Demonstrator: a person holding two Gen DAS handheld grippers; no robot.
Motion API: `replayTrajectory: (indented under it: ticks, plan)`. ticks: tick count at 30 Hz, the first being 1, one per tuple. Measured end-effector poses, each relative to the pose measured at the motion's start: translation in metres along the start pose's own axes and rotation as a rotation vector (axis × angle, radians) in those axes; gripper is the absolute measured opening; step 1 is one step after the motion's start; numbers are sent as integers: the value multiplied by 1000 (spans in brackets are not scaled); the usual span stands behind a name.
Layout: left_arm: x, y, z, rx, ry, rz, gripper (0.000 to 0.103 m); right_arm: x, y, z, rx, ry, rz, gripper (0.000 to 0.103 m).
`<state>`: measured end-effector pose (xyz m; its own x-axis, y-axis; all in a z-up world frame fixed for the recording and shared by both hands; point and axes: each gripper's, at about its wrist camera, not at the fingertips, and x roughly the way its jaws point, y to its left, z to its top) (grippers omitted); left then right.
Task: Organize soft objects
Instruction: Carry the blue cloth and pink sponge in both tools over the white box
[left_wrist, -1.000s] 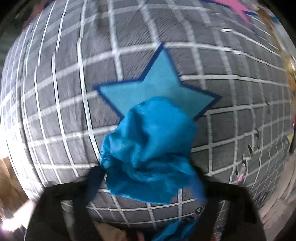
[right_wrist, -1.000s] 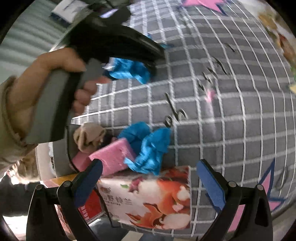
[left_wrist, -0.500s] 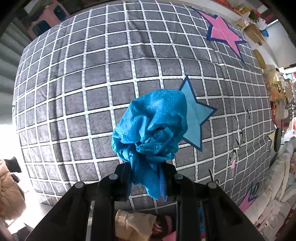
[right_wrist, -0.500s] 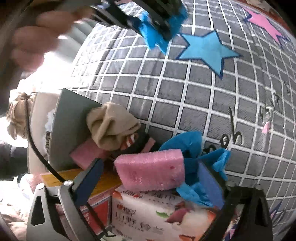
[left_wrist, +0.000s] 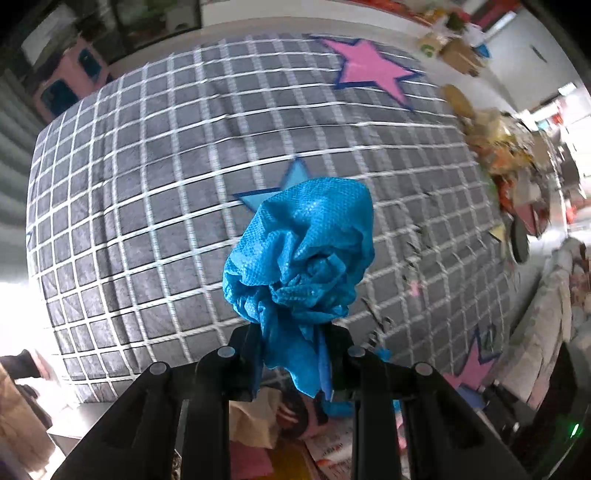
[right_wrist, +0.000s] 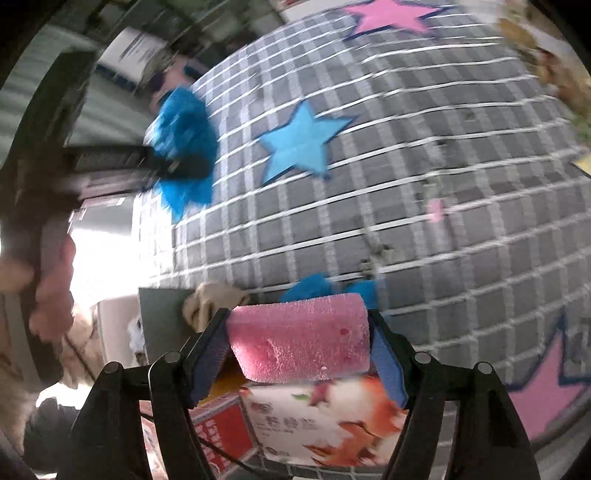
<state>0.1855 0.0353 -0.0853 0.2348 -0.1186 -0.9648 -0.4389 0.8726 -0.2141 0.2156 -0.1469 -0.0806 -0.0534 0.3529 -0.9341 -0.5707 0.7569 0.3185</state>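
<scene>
Left wrist view: left gripper (left_wrist: 295, 354) clamped narrow on a crumpled blue cloth (left_wrist: 301, 258), bunched above the fingertips at centre, with a tail hanging toward 6 o'clock. Below it, a grey checked blanket (left_wrist: 147, 221) with stars, well apart from the cloth. Judged light, limp, non-slip; likely to sag or unfurl, so best pinched through the thick bunched middle, not by a loose edge.

Right wrist view: right gripper (right_wrist: 299, 350) closed across the ends of a pink sponge (right_wrist: 301, 341), held clear of a printed tissue pack (right_wrist: 325, 421) at 6 o'clock. Same blue cloth (right_wrist: 183, 147) blurred at 10 o'clock. Beige fabric (right_wrist: 207, 301) at 9 o'clock of the sponge and more blue cloth scraps (right_wrist: 325, 286) at 12 o'clock, just beyond it. Sponge judged light, springy, compressible; gentle squeeze across the short span enough, no fragility.
</scene>
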Motion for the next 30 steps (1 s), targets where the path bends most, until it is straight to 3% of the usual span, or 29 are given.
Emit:
replayTrajectory:
  ticks: [5,13,22,30]
  plan:
    - [-7,-47,-16,104,-10,-17,26,-33,-34,-5,96,-41,-36,73]
    - [-22,-119,-71,251,29,-67,26,-74,-75,-24,141,-66,-108,73]
    - [-27,-158,-138,348,113,-89,26,-78,-109,-57,155,-9,-111,73]
    - [-30,-174,-204,549,175,-134,26,-79,-106,-97,209,5,-135,73]
